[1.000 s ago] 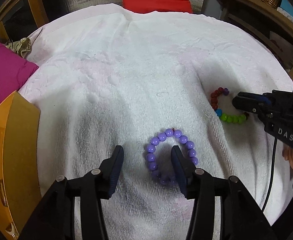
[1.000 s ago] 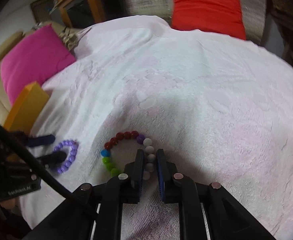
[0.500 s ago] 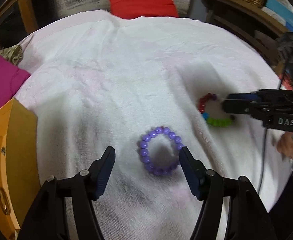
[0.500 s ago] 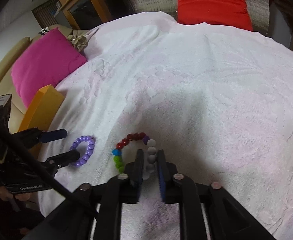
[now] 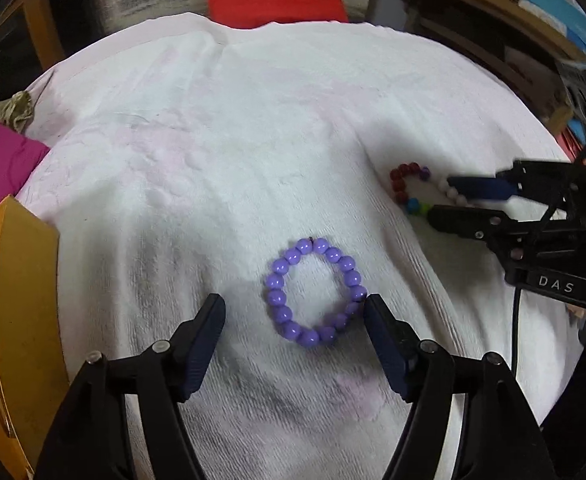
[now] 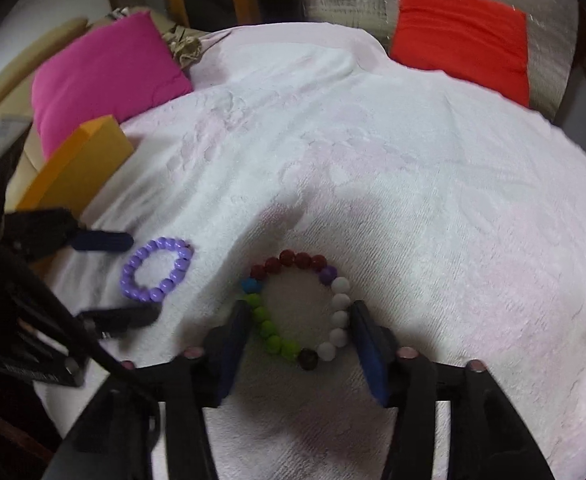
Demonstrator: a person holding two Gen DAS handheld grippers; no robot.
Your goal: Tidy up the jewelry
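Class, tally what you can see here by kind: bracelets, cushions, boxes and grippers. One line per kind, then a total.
Bracelets: 2, purple bracelet and multicoloured bracelet
Cushions: 2, pink cushion and red cushion
Boxes: 1, orange box
Grippers: 2, left gripper and right gripper
Total: 7

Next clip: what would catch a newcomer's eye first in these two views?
Two bead bracelets on the white towel: a purple bracelet lying flat between the open fingers of the left gripper, and a multicoloured bracelet framed by the right gripper, whose jaws have just been opening. Beyond them, a pink cushion, a red cushion and an orange box stand out.
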